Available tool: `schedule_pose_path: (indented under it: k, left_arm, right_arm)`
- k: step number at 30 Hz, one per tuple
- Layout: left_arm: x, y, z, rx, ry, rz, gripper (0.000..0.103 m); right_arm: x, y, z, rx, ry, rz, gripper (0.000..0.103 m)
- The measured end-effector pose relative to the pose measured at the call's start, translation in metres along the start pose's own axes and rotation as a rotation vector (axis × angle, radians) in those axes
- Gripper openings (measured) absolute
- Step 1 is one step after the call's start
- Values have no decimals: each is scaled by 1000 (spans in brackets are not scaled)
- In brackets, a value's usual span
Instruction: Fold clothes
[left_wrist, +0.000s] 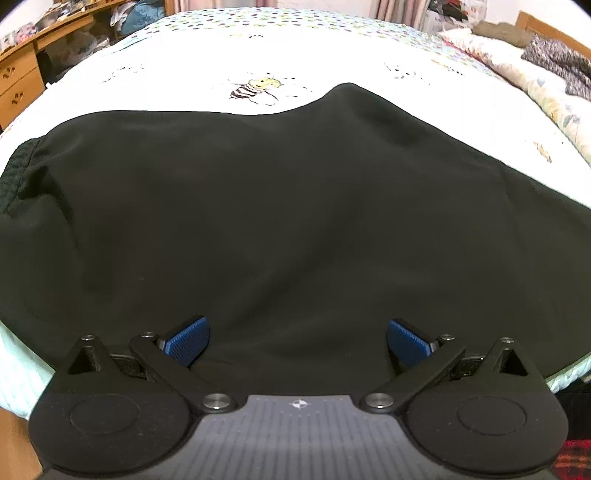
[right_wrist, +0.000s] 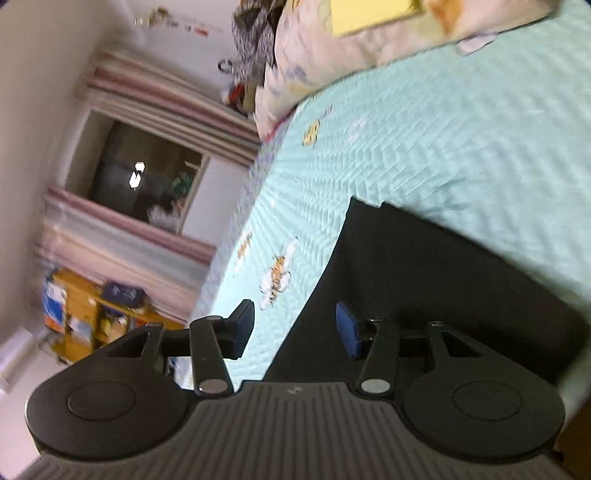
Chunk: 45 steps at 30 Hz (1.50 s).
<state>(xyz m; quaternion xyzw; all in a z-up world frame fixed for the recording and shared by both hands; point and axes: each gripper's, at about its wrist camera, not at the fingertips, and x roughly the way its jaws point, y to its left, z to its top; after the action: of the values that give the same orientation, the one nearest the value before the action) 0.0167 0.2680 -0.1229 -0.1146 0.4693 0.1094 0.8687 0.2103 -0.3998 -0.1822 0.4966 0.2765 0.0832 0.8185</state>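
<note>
On the quilted bedspread (left_wrist: 155, 88), smooth black garment (left_wrist: 280, 206); ribbed hem

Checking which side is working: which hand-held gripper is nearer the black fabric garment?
Left. The left hand-held gripper hovers directly over the black fabric garment; the right hand-held gripper is lifted beside its edge.

black garment (left_wrist: 288, 206) cropped left, curtains (right_wrist: 122, 236) blurred

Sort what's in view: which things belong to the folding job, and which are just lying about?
Job:
black garment, spread on the bed
left gripper, open over it
right gripper, open, nothing between its fingers

Lying about:
bedspread
pillows
grey clothes on the pillows
desk
curtains
</note>
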Motion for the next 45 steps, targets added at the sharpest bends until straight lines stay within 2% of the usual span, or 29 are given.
schedule_pose_path:
  k: [1, 2, 3, 4, 7, 10, 11, 12, 14, 15, 17, 18, 21, 25, 28, 29, 30, 31, 32, 35, 37, 38, 39, 40, 41, 43, 45]
  left_arm:
    - [-1, 2, 0, -11, -3, -9, 102]
    - [-2, 6, 0, -27, -8, -23, 102]
    - [-3, 9, 0, -44, -15, -38, 102]
    - [-5, 12, 0, -64, -28, -54, 102]
    - [-14, 23, -2, -126, -71, -108, 102]
    - [-29, 34, -7, -195, -126, -207, 99]
    - [-33, 38, -8, -212, -150, -236, 99]
    - [-37, 43, -7, -217, -178, -227, 99]
    - [-44, 51, -6, -228, -233, -210, 100]
    - [-45, 57, -5, -237, -252, -190, 101]
    - [-31, 81, -4, -304, -212, -117, 99]
    - [-25, 95, -5, -347, -195, -109, 93]
    - [-35, 124, -12, -474, -253, -256, 93]
    - [-52, 141, -3, -478, -351, -304, 93]
    - [-40, 161, 6, -447, -308, -227, 91]
    - [-34, 172, 6, -455, -281, -188, 64]
    - [-31, 186, 3, -489, -261, -176, 24]
    - [-28, 200, 1, -523, -241, -165, 8]
    - [-26, 211, -2, -553, -227, -159, 3]
    - [-34, 225, -11, -597, -250, -201, 3]
    - [-41, 225, -14, -598, -264, -202, 3]
    - [-46, 223, -13, -603, -275, -215, 16]
    - [-49, 221, -11, -601, -297, -255, 38]
    - [-54, 218, -7, -593, -318, -292, 46]
    - [-58, 211, -1, -557, -337, -309, 53]
    - [-60, 195, 18, -461, -335, -290, 56]
    - [-49, 192, 34, -403, -297, -194, 59]
  right_arm:
    - [6, -5, 2, -5, 1, -58, 48]
    - [8, -11, 3, 19, -8, -73, 30]
    - [8, -18, 5, 46, -18, -84, 21]
    - [9, -24, 7, 73, -28, -94, 21]
    - [-6, -13, 1, 26, -93, -106, 29]
    - [-26, 4, -18, -69, -143, -31, 41]
    - [-29, 7, -27, -86, -125, 10, 50]
    - [-31, 9, -36, -101, -102, 53, 54]
    - [-28, 10, -54, -113, -25, 113, 56]
    - [-27, 10, -62, -120, 6, 114, 56]
    - [-19, 4, -74, -140, 58, 32, 55]
    - [-17, 0, -77, -149, 55, 5, 47]
    - [-17, 0, -77, -157, 46, -39, 47]
    - [-19, 16, -79, -195, 55, -99, 53]
    - [-18, 31, -85, -212, 72, -107, 54]
    - [-17, 37, -87, -219, 80, -106, 54]
    - [-17, 43, -89, -226, 87, -105, 54]
    - [-17, 48, -91, -241, 87, -111, 54]
    - [-18, 52, -93, -259, 85, -116, 54]
    - [-18, 59, -98, -295, 88, -134, 55]
    - [-16, 60, -100, -296, 99, -142, 55]
    - [-15, 60, -102, -294, 106, -147, 55]
    - [-13, 62, -103, -295, 112, -147, 55]
    - [-12, 64, -104, -296, 118, -148, 55]
    - [-13, 67, -108, -301, 124, -142, 55]
    - [-13, 73, -113, -320, 138, -133, 55]
    - [-12, 80, -117, -337, 151, -126, 55]
